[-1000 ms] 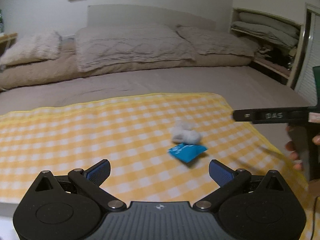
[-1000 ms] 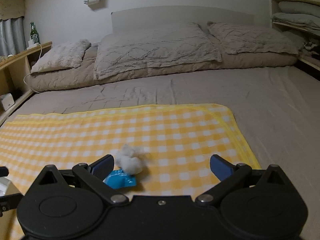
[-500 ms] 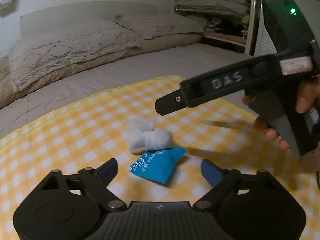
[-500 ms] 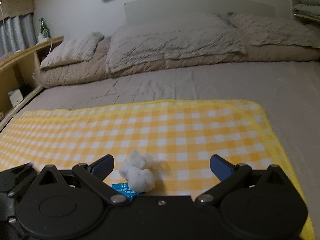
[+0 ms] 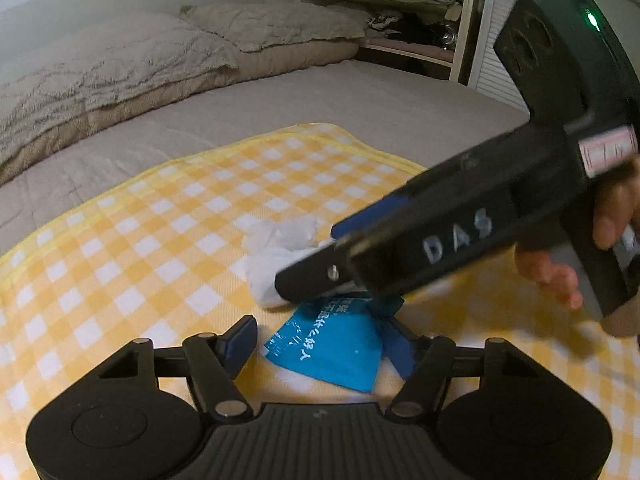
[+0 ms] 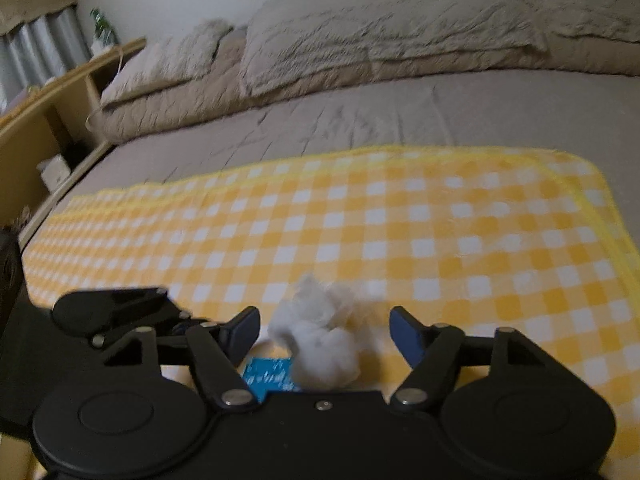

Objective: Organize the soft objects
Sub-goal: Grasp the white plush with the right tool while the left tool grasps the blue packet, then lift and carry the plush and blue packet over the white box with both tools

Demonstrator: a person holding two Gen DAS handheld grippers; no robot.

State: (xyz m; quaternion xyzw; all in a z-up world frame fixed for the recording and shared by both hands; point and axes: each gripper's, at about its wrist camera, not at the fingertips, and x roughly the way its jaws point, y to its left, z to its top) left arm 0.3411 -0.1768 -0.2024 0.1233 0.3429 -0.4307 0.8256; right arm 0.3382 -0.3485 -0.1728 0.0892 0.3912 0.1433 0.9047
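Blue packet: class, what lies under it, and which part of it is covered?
The blue packet lies on the yellow checked cloth. Its far end is hidden by the right claw, beside the white wad.

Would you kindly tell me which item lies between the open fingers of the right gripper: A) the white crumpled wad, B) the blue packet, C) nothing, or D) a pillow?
A: the right wrist view shows the white crumpled wad between the right gripper's open fingers, untouched by either.

two close, low views across blanket (image 5: 168,216)
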